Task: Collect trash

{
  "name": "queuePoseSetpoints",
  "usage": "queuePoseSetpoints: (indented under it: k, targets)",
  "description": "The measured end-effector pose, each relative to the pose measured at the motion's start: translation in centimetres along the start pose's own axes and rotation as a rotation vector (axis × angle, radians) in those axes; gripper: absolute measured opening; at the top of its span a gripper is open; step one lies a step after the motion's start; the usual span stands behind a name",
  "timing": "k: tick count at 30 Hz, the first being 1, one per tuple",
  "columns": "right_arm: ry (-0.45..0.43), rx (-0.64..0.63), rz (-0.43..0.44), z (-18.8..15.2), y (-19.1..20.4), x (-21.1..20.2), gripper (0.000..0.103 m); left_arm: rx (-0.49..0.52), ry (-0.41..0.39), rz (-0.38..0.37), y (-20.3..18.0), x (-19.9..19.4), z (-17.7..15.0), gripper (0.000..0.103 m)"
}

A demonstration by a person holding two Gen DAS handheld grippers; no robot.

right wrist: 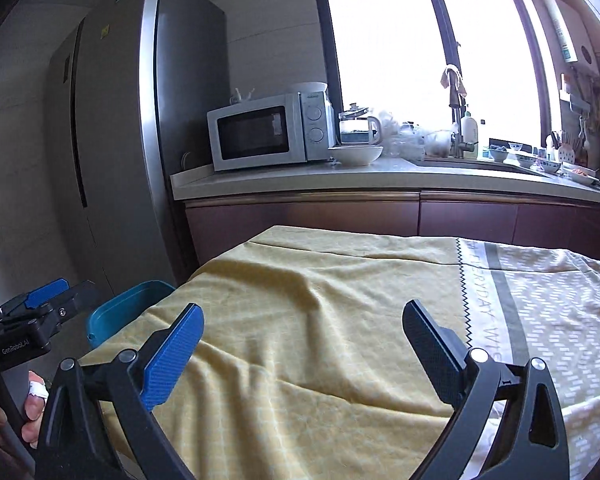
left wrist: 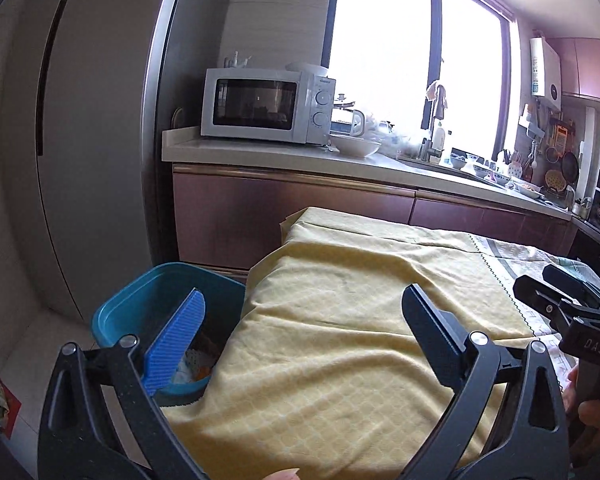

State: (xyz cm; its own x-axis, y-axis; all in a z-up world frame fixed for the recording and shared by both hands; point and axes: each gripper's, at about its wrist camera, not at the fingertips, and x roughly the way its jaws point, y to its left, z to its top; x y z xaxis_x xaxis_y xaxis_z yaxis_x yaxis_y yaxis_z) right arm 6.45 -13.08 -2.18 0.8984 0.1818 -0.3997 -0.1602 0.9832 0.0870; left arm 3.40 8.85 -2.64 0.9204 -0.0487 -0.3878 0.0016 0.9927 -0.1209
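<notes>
Tablecloth (right wrist: 300,320) bare; blue bin (left wrist: 148,304) seemingly touching edge.

A yellow cloth (left wrist: 340,300) is lying rumpled over the surface, a patterned cloth (right wrist: 560,300) adjoining it. Behind, a white microwave (left wrist: 266,106) is sitting on the counter (left wrist: 284,156), a white bowl (left wrist: 356,147) just beside it. A tall fridge (left wrist: 80,140) is standing left; the window (left wrist: 412,60) is glaring.

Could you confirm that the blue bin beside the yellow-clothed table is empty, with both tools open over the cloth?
Not quite: the blue bin already holds crumpled trash, seen in the left wrist view. The rest holds: left tool and right tool are open over the yellow cloth.
</notes>
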Motion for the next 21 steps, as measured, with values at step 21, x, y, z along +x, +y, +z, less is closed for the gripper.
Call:
queuePoseSetpoints:
  k: [21]
  targets:
    - [-0.149,0.023,-0.086,-1.0,-1.5,-4.6,0.096,0.072,-0.145,0.036,-3.5,-4.1,-0.1,0.097]
